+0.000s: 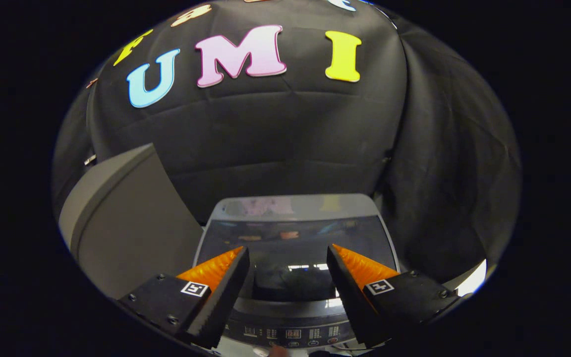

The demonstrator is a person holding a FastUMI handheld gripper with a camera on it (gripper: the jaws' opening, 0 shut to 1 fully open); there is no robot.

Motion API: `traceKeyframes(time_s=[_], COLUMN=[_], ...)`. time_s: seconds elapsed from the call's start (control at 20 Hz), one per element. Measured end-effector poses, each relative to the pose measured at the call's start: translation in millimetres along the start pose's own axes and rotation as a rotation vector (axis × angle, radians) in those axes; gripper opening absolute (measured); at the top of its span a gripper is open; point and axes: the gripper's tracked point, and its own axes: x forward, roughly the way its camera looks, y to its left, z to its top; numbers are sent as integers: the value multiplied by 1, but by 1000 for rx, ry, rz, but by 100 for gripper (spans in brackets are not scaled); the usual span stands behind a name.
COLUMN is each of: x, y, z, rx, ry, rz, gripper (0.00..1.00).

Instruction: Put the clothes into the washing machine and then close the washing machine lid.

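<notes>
While the tongs (288,258) hang parted wide with nothing between their fingers, the washing machine (290,317) lies directly ahead and below, its dark glass lid (295,238) seemingly lying flat over the tub and its control panel (293,333) nearest, between the fingertips. The lid's long axis runs across the line of the fingers. No clothes can be made out. A grey slanted panel (127,223) stands beside the left finger. The tongs point forward and slightly down, roughly centred on the lid.
</notes>
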Motion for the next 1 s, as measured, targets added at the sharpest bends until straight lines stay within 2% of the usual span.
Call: traceKeyframes(time_s=[0.3,0.5,0.65,1.0], x=[8,0,-10,-62], y=[-10,-8,5,36], z=[-59,-54,-31,80], rx=[-2,-10,-8,-42], ry=[133,122,76,-201], rz=[-23,-22,0,61], gripper=[100,100,100,100])
